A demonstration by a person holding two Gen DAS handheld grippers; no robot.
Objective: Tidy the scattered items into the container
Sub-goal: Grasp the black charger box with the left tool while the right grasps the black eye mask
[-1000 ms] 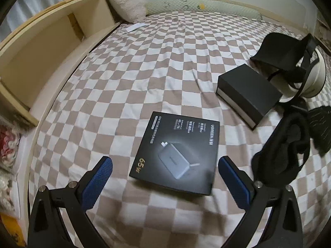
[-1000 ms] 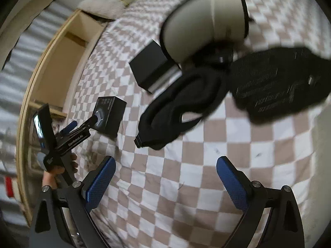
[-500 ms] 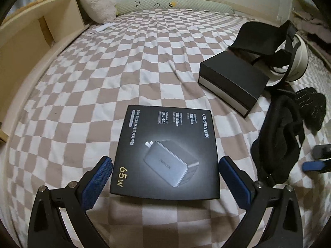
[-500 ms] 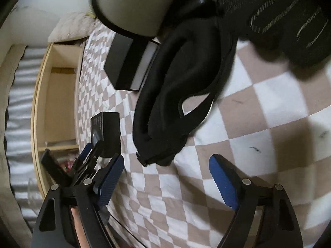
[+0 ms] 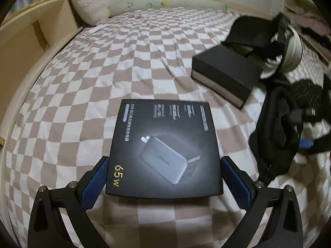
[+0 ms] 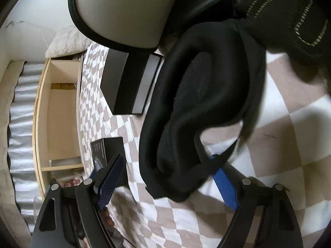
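A flat black charger box (image 5: 164, 148) marked 65W lies on the checkered bedspread. My left gripper (image 5: 164, 177) is open, its blue pads on either side of the box's near end. A black padded eye mask (image 6: 198, 107) lies to the right; it also shows in the left wrist view (image 5: 275, 132). My right gripper (image 6: 167, 177) is open with the mask's lower end between its fingers, the strap lying over the right pad. A cream round container (image 6: 122, 8) with black trim sits beyond the mask, also in the left wrist view (image 5: 291, 51).
A black box with a grey side (image 5: 225, 74) lies between the charger box and the container. A black knitted item (image 6: 293, 16) lies by the mask. A wooden shelf unit (image 5: 31, 39) runs along the bed's left edge. Pillows (image 5: 89, 8) lie at the headboard.
Both grippers have moved forward. The left one now straddles the charger box's near end. The right one has closed in on the eye mask, whose end now lies between its fingers.
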